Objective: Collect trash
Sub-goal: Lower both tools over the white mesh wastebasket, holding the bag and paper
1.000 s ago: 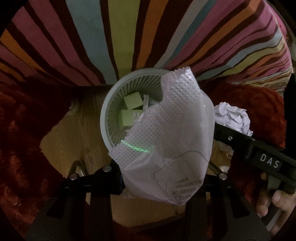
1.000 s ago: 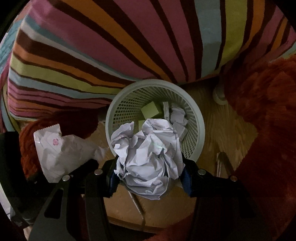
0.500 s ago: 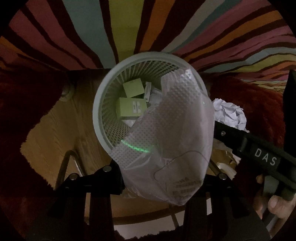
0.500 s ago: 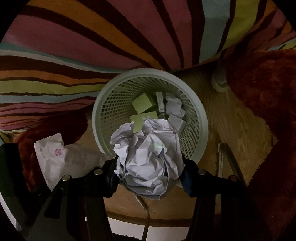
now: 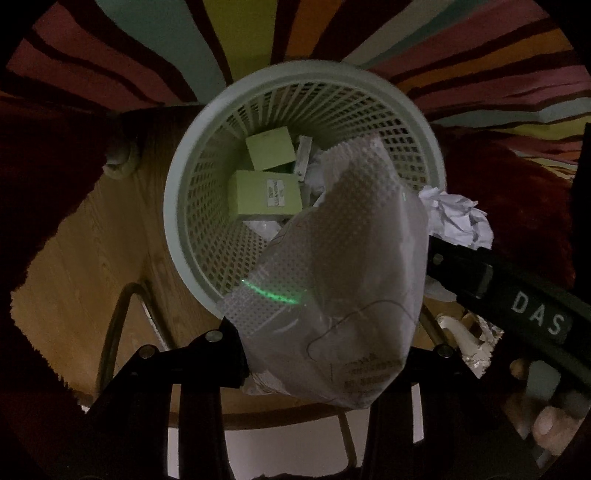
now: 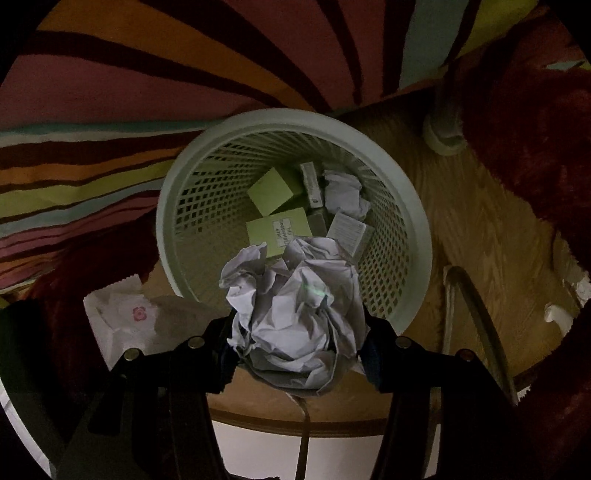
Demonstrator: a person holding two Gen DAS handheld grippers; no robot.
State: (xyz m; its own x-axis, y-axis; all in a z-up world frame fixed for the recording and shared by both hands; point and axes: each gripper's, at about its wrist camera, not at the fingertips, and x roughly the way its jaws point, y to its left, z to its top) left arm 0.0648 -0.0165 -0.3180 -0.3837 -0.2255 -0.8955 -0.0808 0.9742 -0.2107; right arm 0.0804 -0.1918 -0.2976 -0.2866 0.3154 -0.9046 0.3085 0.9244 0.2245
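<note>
A pale green mesh wastebasket (image 5: 184, 206) (image 6: 417, 236) stands on the wooden floor below both grippers, with green boxes (image 5: 264, 192) (image 6: 275, 192) and crumpled paper inside. My left gripper (image 5: 325, 365) is shut on a white plastic wrapper (image 5: 351, 266) that hangs over the basket's near right rim. My right gripper (image 6: 299, 354) is shut on a crumpled white paper ball (image 6: 299, 310) above the basket's near rim. In the left wrist view the right gripper's black body (image 5: 517, 302) and the paper ball (image 5: 458, 218) appear at the right.
A striped rug (image 5: 240, 33) (image 6: 166, 74) lies beyond the basket, dark red shaggy fabric (image 5: 44, 177) (image 6: 535, 147) at both sides. A thin metal frame (image 6: 476, 314) rests on the floor. A person's fingers (image 5: 554, 424) show at lower right. Torn scraps (image 5: 469, 343) lie near the basket.
Both grippers have come down toward the basket, which looks larger and nearer in both views. Each keeps its hold on the wrapper and the paper ball.
</note>
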